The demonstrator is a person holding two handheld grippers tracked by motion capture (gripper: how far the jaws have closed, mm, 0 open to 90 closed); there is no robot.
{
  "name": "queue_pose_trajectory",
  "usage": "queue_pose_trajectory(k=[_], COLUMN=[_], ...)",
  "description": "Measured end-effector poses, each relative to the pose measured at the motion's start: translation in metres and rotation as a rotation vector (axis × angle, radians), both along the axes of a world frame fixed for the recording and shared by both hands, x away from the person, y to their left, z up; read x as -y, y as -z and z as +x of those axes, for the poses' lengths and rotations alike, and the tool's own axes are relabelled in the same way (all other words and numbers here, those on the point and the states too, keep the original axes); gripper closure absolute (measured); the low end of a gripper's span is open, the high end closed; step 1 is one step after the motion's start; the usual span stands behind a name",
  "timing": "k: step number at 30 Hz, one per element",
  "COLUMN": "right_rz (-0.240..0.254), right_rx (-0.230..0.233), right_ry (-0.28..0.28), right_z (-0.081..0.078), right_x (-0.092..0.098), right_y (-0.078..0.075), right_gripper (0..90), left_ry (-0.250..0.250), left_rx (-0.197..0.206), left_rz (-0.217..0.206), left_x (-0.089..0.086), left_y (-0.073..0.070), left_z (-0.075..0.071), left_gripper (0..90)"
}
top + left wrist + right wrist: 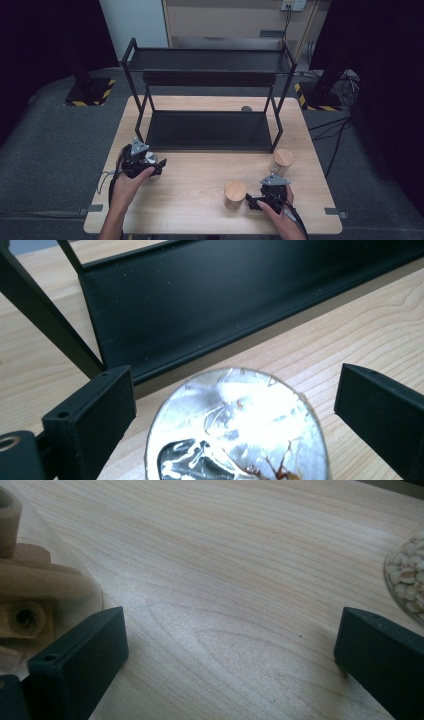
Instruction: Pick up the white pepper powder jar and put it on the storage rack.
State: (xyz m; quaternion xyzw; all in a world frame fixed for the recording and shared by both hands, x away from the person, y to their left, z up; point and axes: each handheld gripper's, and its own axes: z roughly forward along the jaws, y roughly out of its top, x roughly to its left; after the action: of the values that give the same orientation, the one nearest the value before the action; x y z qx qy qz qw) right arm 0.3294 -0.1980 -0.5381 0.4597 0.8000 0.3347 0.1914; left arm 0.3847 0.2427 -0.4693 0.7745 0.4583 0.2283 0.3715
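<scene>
A light wooden desk (200,200) takes up the centre of the high view, and a black two-tier metal rack (207,100) stands across its far half, the lower shelf resting on the wood.

The person's left forearm enters from the bottom left of that frame and angles up and slightly right; the left hand (127,182) wraps the left tool (150,162) from behind, in the left-centre of the frame just in front of the rack's lower left corner. In the left gripper view its two black jaws stand wide apart, released, with a round jar with a shiny foil top (235,427) at the bottom centre between them, touching neither jaw. The rack's lower shelf edge runs just beyond the jar.

The right hand (280,210) comes in from the bottom right, gripping the right tool (257,200), which points left across the desk. Its jaws are also spread and grasp nothing; bare wood lies between them in the right gripper view.

A cork-lidded jar (235,192) stands just left of the right tool in the lower centre-right of the high view. A second glass jar with a wooden lid (282,161) stands just beyond that tool, near the rack's right front leg; in the right gripper view pale nuts (407,580) show at the right edge.
</scene>
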Motion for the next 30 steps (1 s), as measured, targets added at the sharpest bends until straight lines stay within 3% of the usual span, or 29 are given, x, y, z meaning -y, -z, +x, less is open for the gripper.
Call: queue_pose_trajectory(k=[16, 30], right_rz=[0.0, 0.0], right_rx=[0.0, 0.0], right_ry=[0.0, 0.0], right_z=[0.0, 0.0], right_x=[0.0, 0.0], right_y=[0.0, 0.0], right_gripper=[0.8, 0.8], left_ry=[-0.022, -0.015], left_rx=[-0.025, -0.012], left_rz=[-0.012, -0.007], left_x=[-0.007, -0.012], left_y=[0.018, 0.028], left_z=[-0.004, -0.008], left_gripper=[3.0, 7.3])
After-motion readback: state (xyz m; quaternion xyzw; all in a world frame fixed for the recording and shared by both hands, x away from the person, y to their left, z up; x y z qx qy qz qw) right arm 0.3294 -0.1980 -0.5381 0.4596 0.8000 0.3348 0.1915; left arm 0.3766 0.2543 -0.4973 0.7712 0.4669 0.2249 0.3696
